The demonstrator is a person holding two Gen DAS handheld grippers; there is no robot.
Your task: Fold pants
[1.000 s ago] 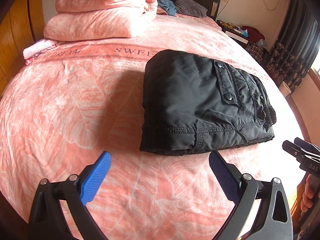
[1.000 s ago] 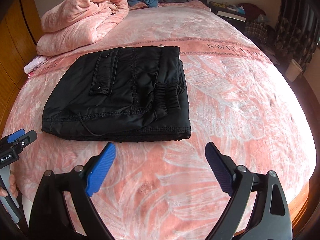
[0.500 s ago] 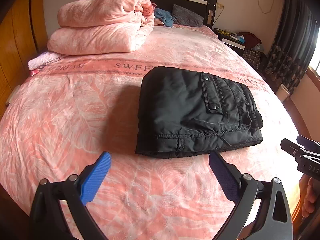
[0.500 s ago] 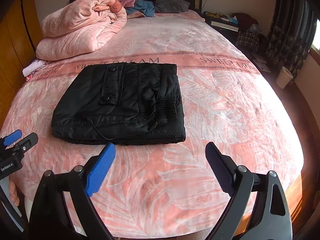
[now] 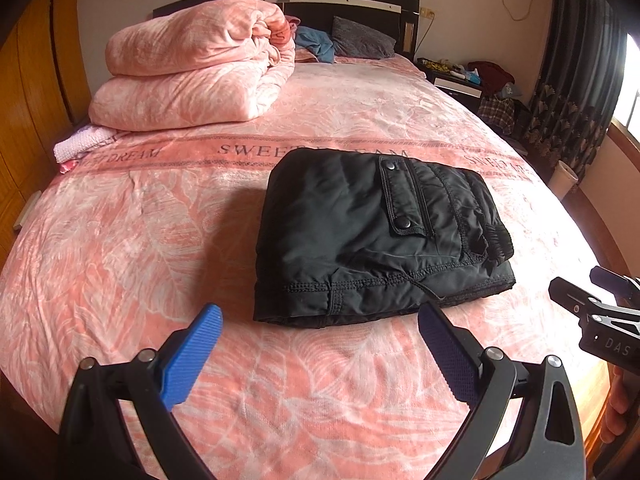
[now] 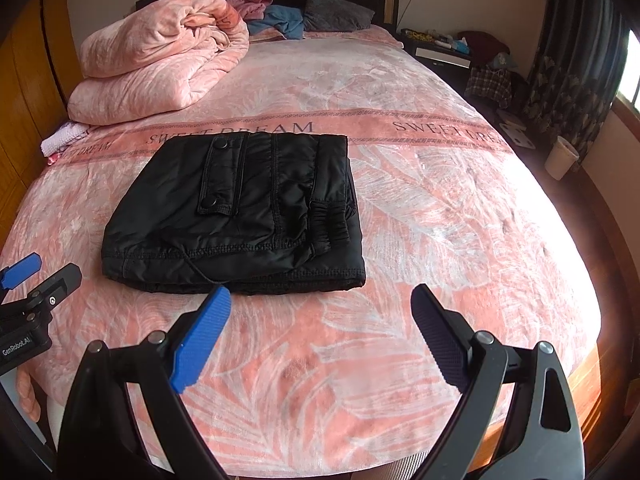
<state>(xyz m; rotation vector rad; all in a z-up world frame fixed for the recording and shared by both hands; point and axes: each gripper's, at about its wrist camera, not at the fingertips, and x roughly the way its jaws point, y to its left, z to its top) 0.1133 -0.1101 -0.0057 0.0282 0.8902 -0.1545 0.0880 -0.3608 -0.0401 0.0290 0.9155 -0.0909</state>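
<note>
Black padded pants lie folded into a thick, squarish bundle on the middle of the bed, on a pink leaf-patterned cover whose darker band reads "SWEET DREAM". The far edge of the bundle covers part of that band. On top, a pocket flap with two snap buttons faces up, and a gathered elastic cuff shows toward the bundle's right side. A thin drawstring trails from the near stitched edge.

Nearer than the pants, the left gripper hangs over the cover with its jaws spread wide, nothing between them; its blue-padded fingers frame the near edge of the bundle without touching it. The right gripper is likewise splayed apart and empty, just short of the bundle's near edge, offset to the right. Each one shows at the edge of the other's view, so the two sit side by side at the near end of the bed.

Far left, a folded pink comforter is stacked toward the headboard, with a grey pillow and a blue garment beside it. Dark patterned curtains hang at the right.
</note>
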